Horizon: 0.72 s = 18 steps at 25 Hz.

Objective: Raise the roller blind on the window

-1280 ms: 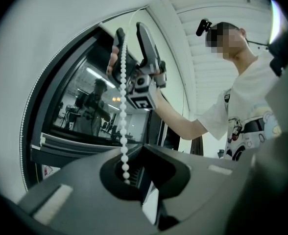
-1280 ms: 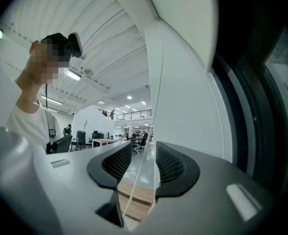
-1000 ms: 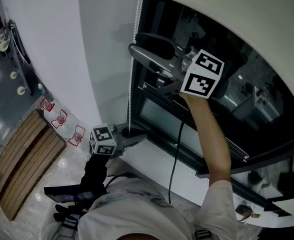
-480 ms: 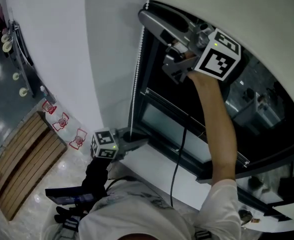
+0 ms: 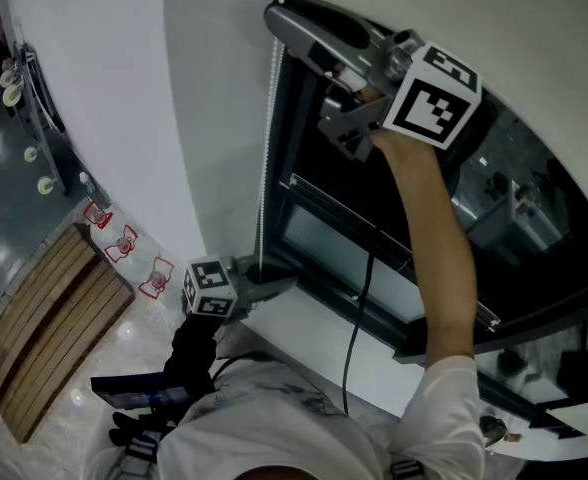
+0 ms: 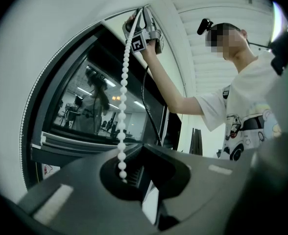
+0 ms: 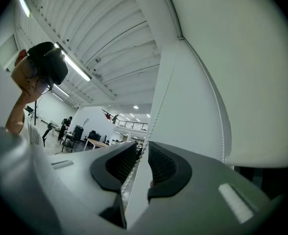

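Note:
A white bead chain [image 5: 267, 148] hangs down the window's left edge, beside the dark glass [image 5: 374, 198]. My left gripper [image 5: 274, 286] sits low by the sill, shut on the chain's lower end [image 6: 123, 106]; in its own view, the left gripper [image 6: 129, 173] has the beads running down into its jaws. My right gripper [image 5: 284, 20] is raised high at the blind's top corner. In the right gripper view, the right gripper [image 7: 140, 163] has just been closing, the chain [image 7: 154, 111] passes through a narrow gap, and the pads are not pressing on it. The white roller blind [image 5: 494, 28] covers the top of the window.
The white sill [image 5: 304, 318] runs below the window frame. A black cable [image 5: 359, 298] dangles from the raised arm. White wall [image 5: 124, 118] lies left of the chain. A wooden bench [image 5: 44, 318] stands on the floor far below.
The right gripper has climbed from mid-window up to the top of the chain, and its jaws have narrowed around the chain. The left gripper has stayed put on the chain.

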Motion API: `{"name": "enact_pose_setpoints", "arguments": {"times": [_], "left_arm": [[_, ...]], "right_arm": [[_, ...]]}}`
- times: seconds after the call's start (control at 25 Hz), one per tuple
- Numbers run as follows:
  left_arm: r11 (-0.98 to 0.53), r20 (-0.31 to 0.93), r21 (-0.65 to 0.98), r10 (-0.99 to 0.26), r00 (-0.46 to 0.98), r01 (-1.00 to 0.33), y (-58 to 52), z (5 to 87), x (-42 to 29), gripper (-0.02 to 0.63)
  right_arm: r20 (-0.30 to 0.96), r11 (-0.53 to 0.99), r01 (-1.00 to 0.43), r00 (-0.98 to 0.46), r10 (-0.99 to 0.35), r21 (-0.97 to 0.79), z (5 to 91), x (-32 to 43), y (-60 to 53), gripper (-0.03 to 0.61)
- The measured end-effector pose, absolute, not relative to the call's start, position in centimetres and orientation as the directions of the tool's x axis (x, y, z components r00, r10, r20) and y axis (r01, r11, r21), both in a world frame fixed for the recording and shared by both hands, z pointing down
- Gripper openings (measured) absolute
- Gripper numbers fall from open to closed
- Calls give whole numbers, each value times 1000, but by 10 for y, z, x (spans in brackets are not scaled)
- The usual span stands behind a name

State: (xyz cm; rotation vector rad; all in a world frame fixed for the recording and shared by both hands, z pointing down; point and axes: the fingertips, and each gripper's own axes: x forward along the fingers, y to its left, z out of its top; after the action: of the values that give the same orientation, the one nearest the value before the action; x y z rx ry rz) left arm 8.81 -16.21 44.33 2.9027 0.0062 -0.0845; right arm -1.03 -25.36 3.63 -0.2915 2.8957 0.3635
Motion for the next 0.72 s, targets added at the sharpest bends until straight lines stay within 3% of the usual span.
{"name": "enact_pose_setpoints", "arguments": {"times": [0.08,0.2,0.72], "left_arm": [[-971,-58,237,-3,998,11,-162,443,88,-3],[-971,-59,238,-4,998,10,-162,444,87,-3],[-969,-60,245,6,998,20,-159,445,90,-3]], "right_arm": [[-230,951,-219,-959,-168,217,35,-11,-254,78],[-257,951,-230,-951,-175,206,34,-8,-254,18],[-287,967,-203,-946,-152,157,46,3,-237,9]]}}
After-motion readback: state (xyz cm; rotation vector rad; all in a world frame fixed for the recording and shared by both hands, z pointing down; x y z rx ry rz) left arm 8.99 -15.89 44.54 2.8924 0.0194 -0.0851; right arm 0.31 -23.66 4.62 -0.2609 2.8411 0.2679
